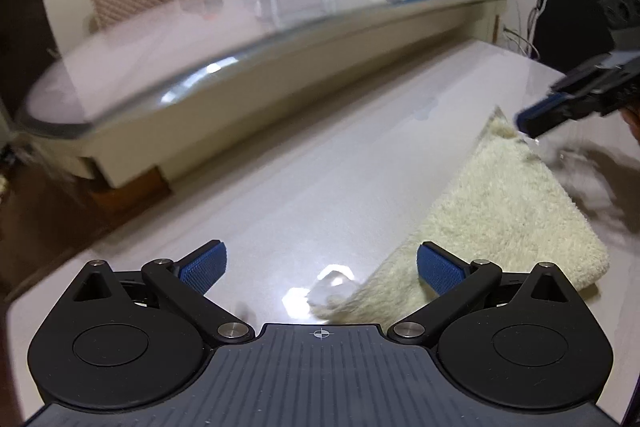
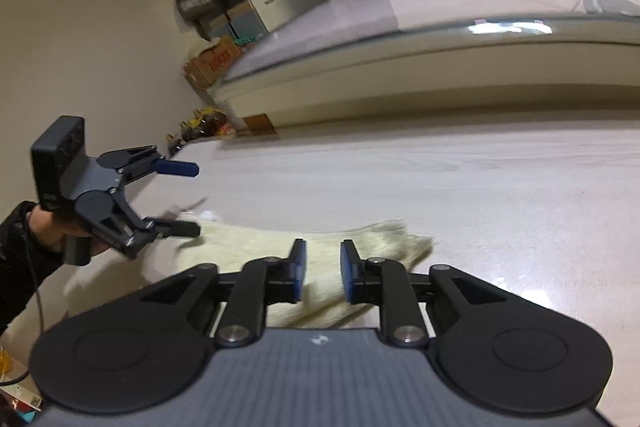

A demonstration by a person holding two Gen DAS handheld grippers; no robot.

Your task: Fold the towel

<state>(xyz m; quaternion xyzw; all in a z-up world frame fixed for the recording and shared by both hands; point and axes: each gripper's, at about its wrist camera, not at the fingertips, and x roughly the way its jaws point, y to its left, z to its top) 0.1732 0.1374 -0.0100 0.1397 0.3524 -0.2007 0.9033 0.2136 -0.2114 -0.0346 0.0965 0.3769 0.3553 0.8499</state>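
Left tongs (image 1: pixel 322 269) wide open, empty, at near corner of towel (image 1: pixel 500 211). Right tongs (image 2: pixel 322 273) parted narrowly, gripping nothing, over far corner. Towel flat on table (image 1: pixel 280 187), long axis running between both tongs.

Cream fluffy towel (image 1: pixel 504 211) flat on pale tabletop (image 1: pixel 280 195), w/ far corner slightly rumpled
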